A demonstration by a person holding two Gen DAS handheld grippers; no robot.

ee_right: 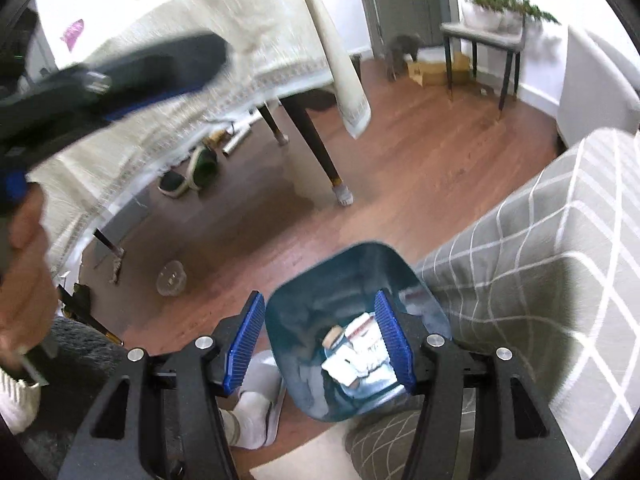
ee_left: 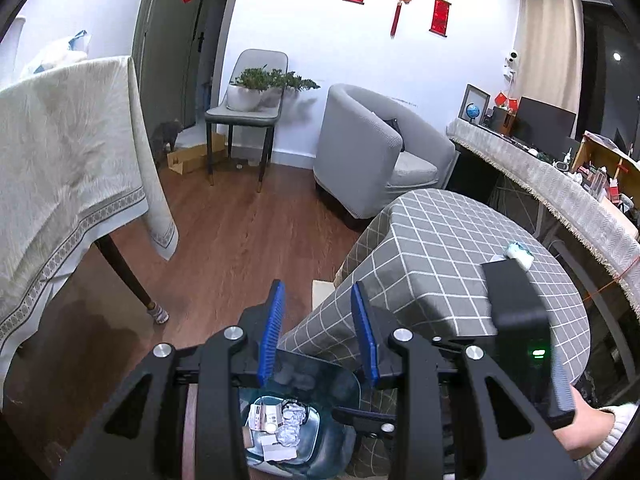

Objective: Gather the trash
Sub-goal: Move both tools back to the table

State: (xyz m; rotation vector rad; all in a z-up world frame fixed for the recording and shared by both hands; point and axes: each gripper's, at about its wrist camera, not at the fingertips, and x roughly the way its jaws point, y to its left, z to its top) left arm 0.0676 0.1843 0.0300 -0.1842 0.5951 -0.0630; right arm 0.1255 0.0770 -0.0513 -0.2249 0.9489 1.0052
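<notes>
A blue translucent trash bin stands on the wood floor beside a grey checked table; it holds several crumpled papers and wrappers. My right gripper is open and empty, directly above the bin's mouth. My left gripper is open and empty, above the bin and the table's edge. A crumpled white-and-green wad lies on the checked table, far right. The right gripper's black body shows in the left wrist view, the left one blurred in the right wrist view.
A table with a cream cloth stands at left, shoes and a clear cup on the floor under it. A grey armchair, a chair with a plant, a cat and a cluttered desk lie beyond.
</notes>
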